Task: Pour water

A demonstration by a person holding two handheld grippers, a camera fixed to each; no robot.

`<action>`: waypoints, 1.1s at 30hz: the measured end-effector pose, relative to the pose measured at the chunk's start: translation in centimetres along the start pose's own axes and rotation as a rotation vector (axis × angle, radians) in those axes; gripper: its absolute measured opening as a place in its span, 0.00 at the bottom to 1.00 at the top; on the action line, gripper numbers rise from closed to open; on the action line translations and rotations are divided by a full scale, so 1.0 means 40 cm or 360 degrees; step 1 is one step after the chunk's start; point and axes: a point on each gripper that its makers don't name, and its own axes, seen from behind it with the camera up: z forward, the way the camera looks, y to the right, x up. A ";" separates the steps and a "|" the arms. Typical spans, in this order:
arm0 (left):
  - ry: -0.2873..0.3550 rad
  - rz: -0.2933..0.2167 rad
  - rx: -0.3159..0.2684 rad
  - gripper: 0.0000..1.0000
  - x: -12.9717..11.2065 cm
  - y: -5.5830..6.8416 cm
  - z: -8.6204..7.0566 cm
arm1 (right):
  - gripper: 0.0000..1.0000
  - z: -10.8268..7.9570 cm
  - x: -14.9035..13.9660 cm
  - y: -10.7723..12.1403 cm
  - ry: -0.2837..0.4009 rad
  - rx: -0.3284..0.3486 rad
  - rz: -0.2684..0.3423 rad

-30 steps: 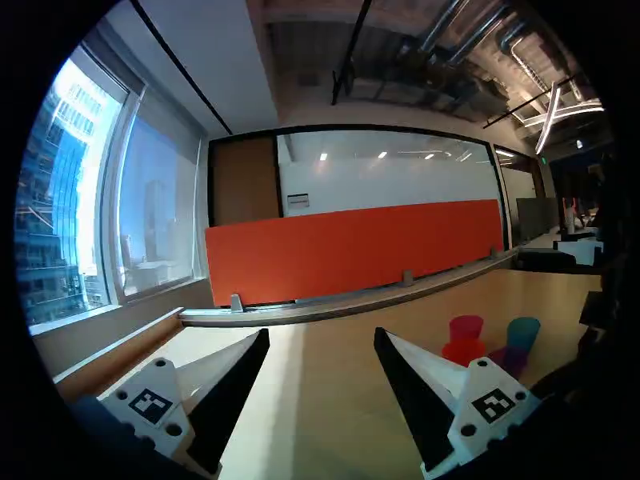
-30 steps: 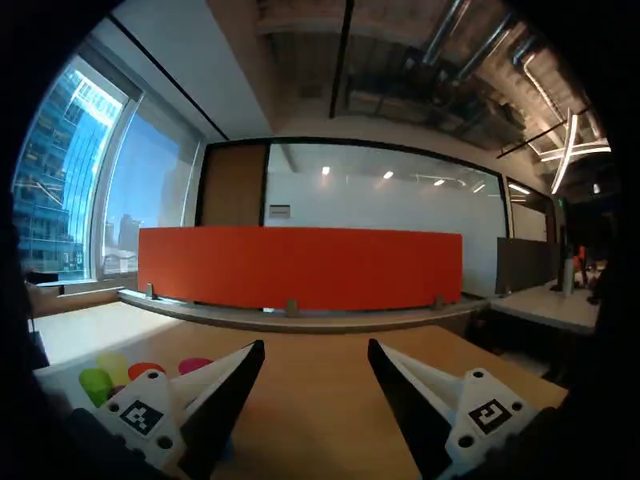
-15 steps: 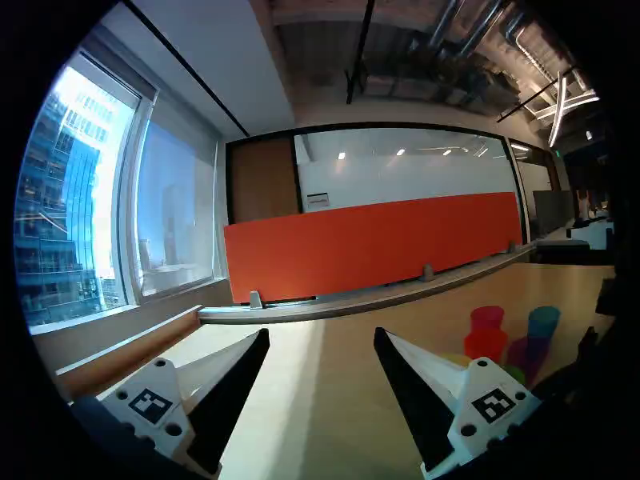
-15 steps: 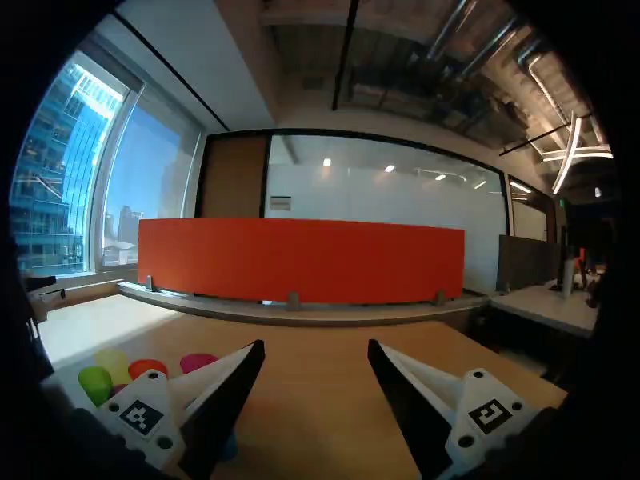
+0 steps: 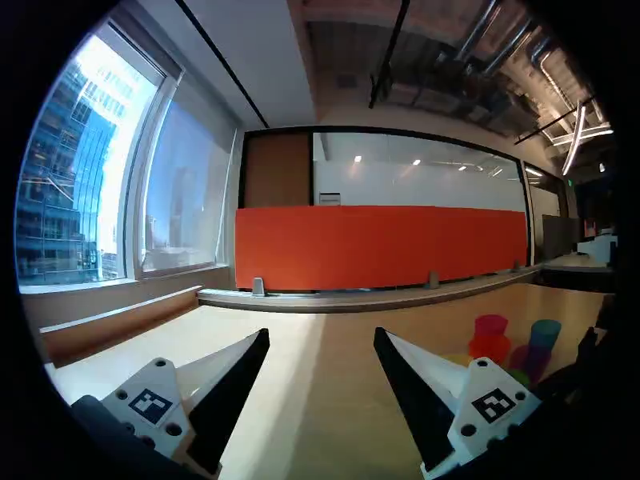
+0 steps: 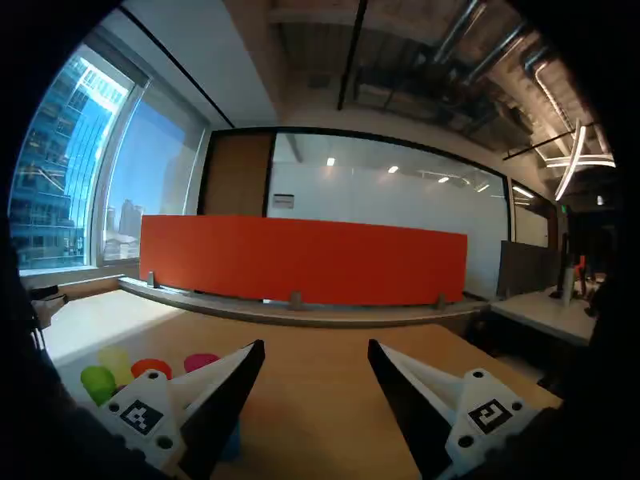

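Note:
In the left gripper view, my left gripper point(image 5: 320, 340) is open above a wooden table point(image 5: 336, 400), nothing between its fingers. To its right stand coloured plastic cups: a pink cup point(image 5: 490, 326) stacked on a red cup point(image 5: 490, 348), a teal cup point(image 5: 545, 334) and a purple cup point(image 5: 520, 357). In the right gripper view, my right gripper point(image 6: 314, 352) is open too and holds nothing. Behind its left finger stand a green cup point(image 6: 97, 382), a yellow cup point(image 6: 114, 361), a red cup point(image 6: 150, 368) and a pink cup point(image 6: 201, 362). A blue thing point(image 6: 231, 442) peeks out below that finger.
An orange divider panel point(image 6: 304, 260) runs along the table's far edge on a grey rail point(image 5: 360, 298). Large windows point(image 5: 72, 200) line the left side. Another desk point(image 6: 544, 308) with dark items stands to the right.
The left gripper view has swung and levelled, so the panel now looks horizontal and the cups sit slightly lower right. The right gripper view has tilted up a little. Both grippers stay open.

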 end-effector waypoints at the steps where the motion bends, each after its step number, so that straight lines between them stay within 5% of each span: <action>1: -0.0003 -0.0001 0.0002 0.97 -0.003 -0.002 0.001 | 1.00 0.000 -0.001 0.000 -0.0003 0.0000 -0.0002; 33: -0.0091 -0.0007 -0.0012 0.97 -0.065 -0.009 0.017 | 1.00 0.000 0.007 0.002 0.0004 -0.0010 -0.0052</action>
